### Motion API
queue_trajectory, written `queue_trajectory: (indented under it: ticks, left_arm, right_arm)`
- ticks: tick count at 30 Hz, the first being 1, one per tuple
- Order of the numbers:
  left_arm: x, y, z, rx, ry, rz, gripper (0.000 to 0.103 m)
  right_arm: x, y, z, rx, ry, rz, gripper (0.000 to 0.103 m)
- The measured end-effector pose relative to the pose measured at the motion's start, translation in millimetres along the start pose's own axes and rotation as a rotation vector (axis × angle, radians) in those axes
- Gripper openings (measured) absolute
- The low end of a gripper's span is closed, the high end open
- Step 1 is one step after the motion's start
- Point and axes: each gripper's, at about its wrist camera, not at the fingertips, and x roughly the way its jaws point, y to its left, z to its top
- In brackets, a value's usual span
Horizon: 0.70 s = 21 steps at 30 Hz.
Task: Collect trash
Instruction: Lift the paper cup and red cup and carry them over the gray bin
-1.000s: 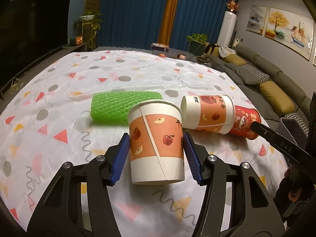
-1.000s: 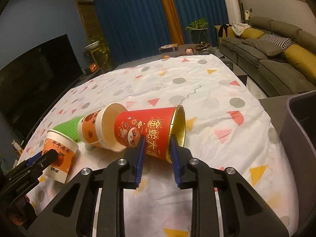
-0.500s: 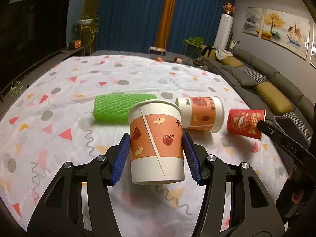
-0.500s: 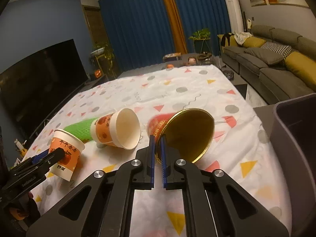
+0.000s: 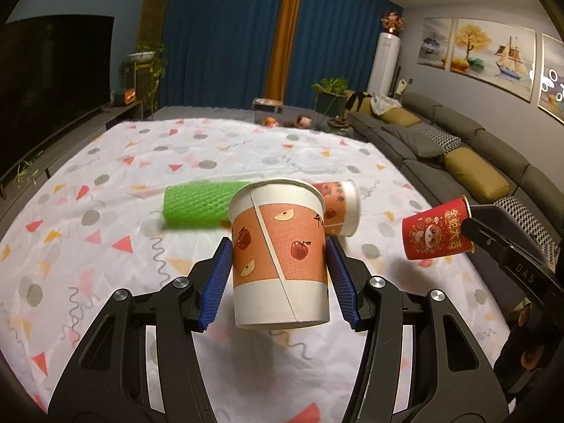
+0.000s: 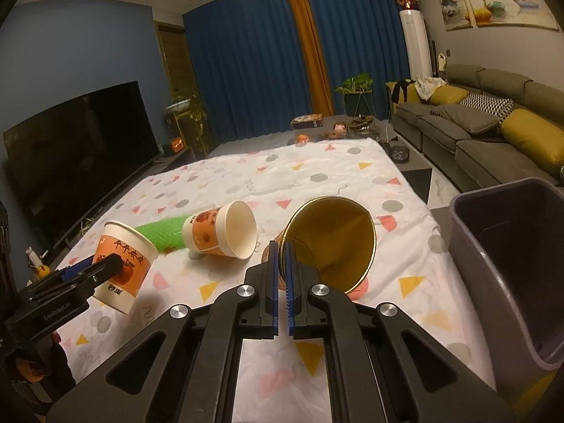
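Patterned tablecloth (image 5: 105,218) below, I hold the apple-print cup (image 5: 280,253) in my left gripper (image 5: 278,278), the red cup (image 6: 331,239) rim-pinched in my right gripper (image 6: 281,278); next, carry both to the grey bin (image 6: 511,264).

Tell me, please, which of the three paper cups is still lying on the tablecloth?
The apple-print cup on its side beside the green mesh roll. The left gripper holds the other apple-print cup; the right gripper pinches the red cup.

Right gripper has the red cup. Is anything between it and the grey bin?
Nothing visible. The right gripper pinches the red cup by its rim, lifted above the tablecloth. The grey bin sits open just to its right, with bare cloth between.
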Motion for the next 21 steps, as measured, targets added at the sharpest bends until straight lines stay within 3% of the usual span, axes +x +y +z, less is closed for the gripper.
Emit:
queue_trajectory:
  ticks: [21]
  left_arm:
    - [-29.5, -114.1, 12.3, 0.157, -0.090, -0.176, 0.053]
  right_arm:
    - [-81.7, -33.9, 7.1, -0.001, -0.134, -0.104, 0.004]
